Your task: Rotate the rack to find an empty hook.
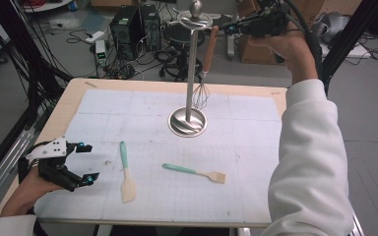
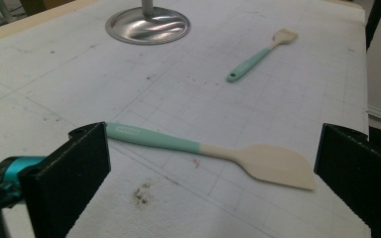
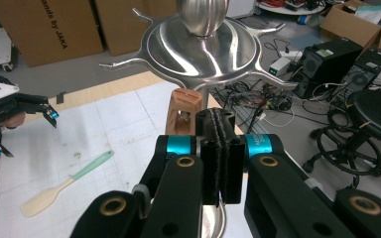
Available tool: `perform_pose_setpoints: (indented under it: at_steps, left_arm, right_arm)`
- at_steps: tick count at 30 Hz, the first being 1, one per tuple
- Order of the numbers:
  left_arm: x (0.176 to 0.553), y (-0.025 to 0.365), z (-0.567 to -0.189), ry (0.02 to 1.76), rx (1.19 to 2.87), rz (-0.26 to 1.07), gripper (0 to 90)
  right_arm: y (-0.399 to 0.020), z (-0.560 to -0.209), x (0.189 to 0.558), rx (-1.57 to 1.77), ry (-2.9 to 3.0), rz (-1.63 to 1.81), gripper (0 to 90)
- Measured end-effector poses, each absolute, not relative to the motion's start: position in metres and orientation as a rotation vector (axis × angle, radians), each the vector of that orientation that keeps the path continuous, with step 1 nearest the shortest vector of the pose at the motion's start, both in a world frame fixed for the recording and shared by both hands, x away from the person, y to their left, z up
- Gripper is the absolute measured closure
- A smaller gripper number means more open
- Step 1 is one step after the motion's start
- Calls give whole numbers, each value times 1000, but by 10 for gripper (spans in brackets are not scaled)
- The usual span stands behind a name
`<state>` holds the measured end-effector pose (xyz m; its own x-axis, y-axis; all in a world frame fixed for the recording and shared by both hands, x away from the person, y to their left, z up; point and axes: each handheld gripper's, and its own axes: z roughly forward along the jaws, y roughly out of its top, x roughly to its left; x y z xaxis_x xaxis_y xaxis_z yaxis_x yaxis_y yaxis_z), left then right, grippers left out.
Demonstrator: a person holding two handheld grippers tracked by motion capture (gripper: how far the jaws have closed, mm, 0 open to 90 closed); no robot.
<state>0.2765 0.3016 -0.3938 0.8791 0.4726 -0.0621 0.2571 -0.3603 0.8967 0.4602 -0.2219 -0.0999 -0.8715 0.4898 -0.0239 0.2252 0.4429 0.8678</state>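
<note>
high view: pale gridded mat on a wooden table; grey floor beyond with computer towers, cables and cardboard boxes. steel stand upright near the mat's far middle. whisk hanging from the stand's top ring, wooden handle up, wire head down, long axis near vertical with a slight lean. right gripper raised at the handle's top, just beside it. left gripper low at the mat's left edge, jaws spread wide, nothing between. spatula flat on the mat beside it, blade toward the near edge. pastry brush flat on the mat, bristles to the right.

left gripper view: both black jaws far apart at the frame's sides; spatula lying crosswise ahead on the mat, untouched; pastry brush and stand base farther off.

right gripper view: jaw pads pressed together, nothing clamped; whisk handle end just behind the tips, under the stand's hooked ring.
</note>
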Motion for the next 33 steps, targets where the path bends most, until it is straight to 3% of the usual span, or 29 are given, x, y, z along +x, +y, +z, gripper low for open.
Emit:
perform_pose_setpoints:
  at_steps: [33]
  left_arm:
    - [276, 302, -393, 532, 1954, 249, 17]
  right_arm:
    - [-174, -107, 445, 505, 2490, 1397, 890]
